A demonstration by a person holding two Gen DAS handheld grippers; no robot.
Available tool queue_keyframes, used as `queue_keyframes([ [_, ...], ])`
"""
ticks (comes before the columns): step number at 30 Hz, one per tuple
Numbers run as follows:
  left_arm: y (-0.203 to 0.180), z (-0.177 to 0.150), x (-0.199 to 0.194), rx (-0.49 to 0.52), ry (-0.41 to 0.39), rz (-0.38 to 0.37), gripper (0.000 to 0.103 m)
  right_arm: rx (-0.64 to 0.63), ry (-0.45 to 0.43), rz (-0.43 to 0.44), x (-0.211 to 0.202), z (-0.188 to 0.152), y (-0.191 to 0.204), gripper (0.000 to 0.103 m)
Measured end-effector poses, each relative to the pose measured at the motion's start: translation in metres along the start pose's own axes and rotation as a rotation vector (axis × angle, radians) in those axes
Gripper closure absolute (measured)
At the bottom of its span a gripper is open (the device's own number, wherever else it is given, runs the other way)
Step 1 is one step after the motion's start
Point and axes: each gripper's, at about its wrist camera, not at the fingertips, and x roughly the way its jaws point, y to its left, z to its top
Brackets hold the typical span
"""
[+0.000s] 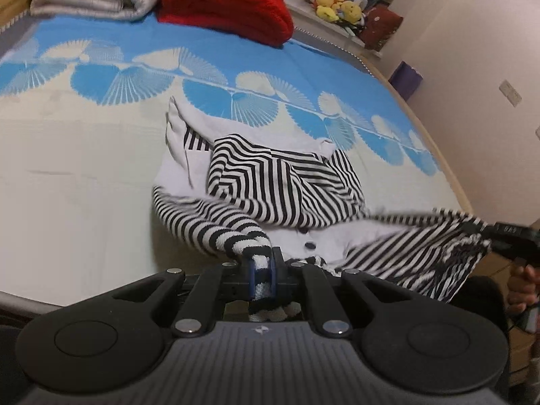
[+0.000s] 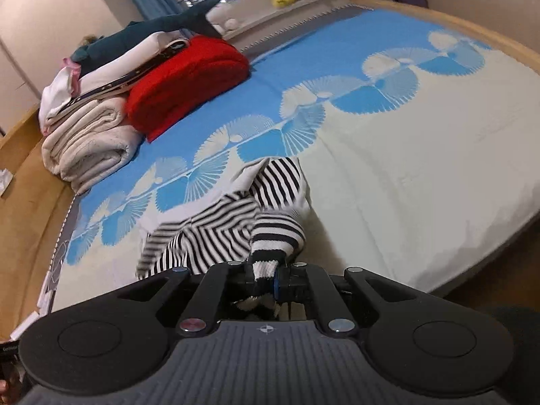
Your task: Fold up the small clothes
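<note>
One striped garment [image 1: 270, 182], black and white with plain white panels and dark buttons, lies on the bed cover [image 1: 84, 155], near the front edge, and part of it is lifted off the surface. The left gripper [image 1: 261, 270] has its jaws clamped on a striped cuff or corner of this garment, and the cloth is squeezed between the blue pads and hangs out behind them. The right gripper [image 2: 266, 275] is closed in the same way on another striped end, as its own camera shows; in the left wrist view it [image 1: 506, 236] appears at the right edge with the cloth stretched toward it and a hand [image 1: 521, 287] under it. I think the two ends are held apart like this to spread the garment, so that it can be laid flat and smooth before the first fold; the middle part is bunched and twisted on the bed, so the folding itself looks not yet started. At the far side of the bed there is a pile of folded things, probably kept there to leave the working area free: I count one red blanket [image 2: 189, 77] and one cream blanket [image 2: 91, 141] just beside it, with some more folded cloth on top of the cream one, which I cannot count exactly. On the window ledge sit some yellow soft toys [image 1: 334, 5]; their number is not clear.
</note>
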Motion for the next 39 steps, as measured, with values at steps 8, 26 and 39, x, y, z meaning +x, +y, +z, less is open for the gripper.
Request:
queue_keyframes([
  [8, 0.050, 0.097, 0.108, -0.129, 0.004, 0.032, 0.094, 0.036, 0.028, -0.013, 0.104, 0.063, 0.001, 0.097],
  [26, 0.104, 0.153, 0.169, -0.336, -0.082, -0.015, 0.062, 0.197, 0.096, -0.030, 0.254, 0.120, -0.018, 0.079],
  [39, 0.027, 0.105, 0.182, 0.124, 0.123, 0.040, 0.023, 0.041, 0.121, 0.051, 0.220, 0.103, -0.011, 0.048],
])
